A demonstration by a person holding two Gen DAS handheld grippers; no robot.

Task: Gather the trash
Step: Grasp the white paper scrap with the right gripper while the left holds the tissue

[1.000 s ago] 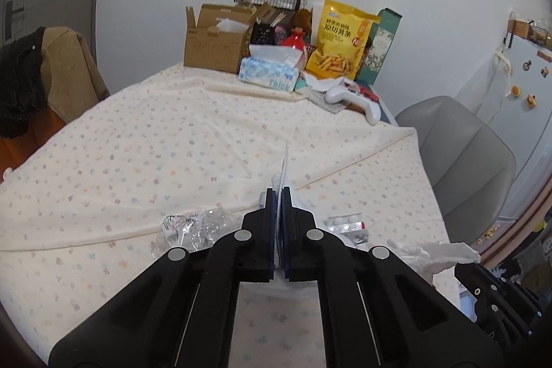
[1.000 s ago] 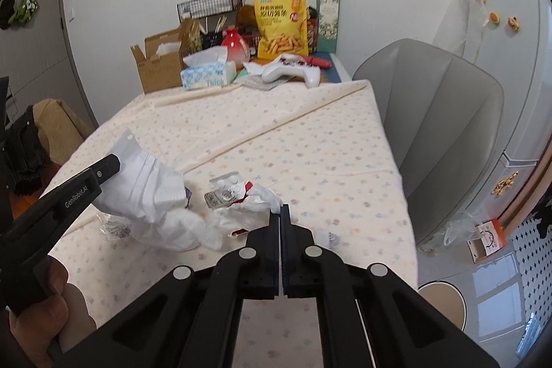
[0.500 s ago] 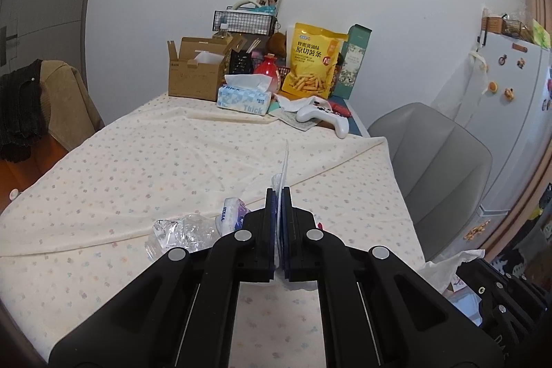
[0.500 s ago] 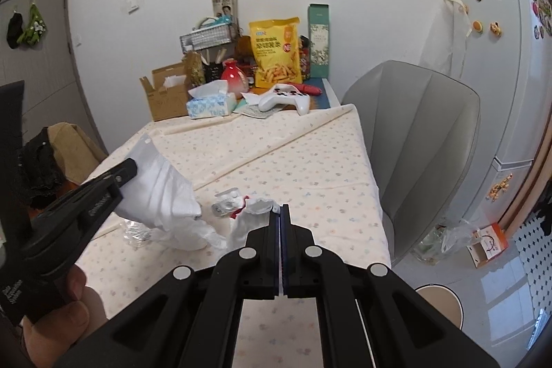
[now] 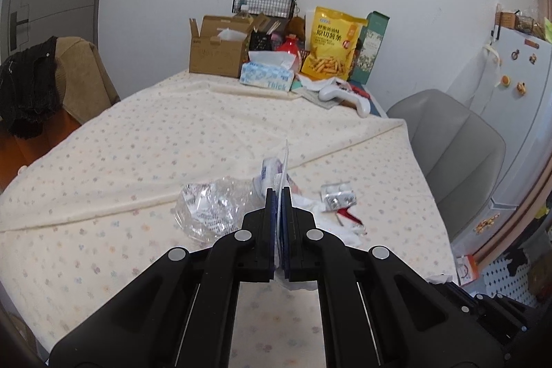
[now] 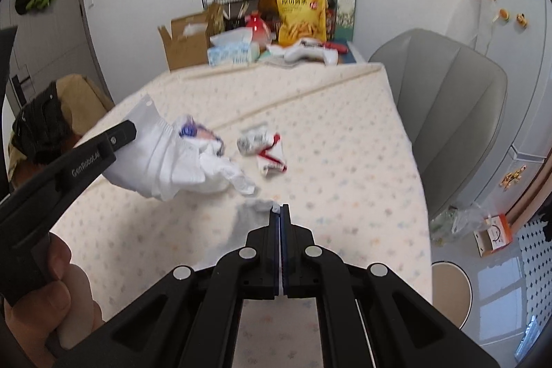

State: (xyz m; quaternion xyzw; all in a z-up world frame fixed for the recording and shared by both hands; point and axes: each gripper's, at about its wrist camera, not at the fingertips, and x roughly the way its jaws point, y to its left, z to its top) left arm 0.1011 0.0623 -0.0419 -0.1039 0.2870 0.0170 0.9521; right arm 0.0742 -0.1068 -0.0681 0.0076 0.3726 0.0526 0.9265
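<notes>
Our left gripper [image 6: 129,131] stays clenched on the white bag [image 6: 162,161]; our right gripper [image 5: 459,295] – clenched on the bag's other edge – has pulled back, stretching it open for wrappers [image 6: 264,149]

The right claw [image 6: 279,208] now grips a wisp of white tissue [image 6: 257,206] and lifts it clear of the desk [image 6: 345,133], where a second ago it held nothing. The left claw [image 5: 279,192] has carried its white bag [image 6: 162,157] closer to the crumpled wrappers [image 6: 264,150].
</notes>
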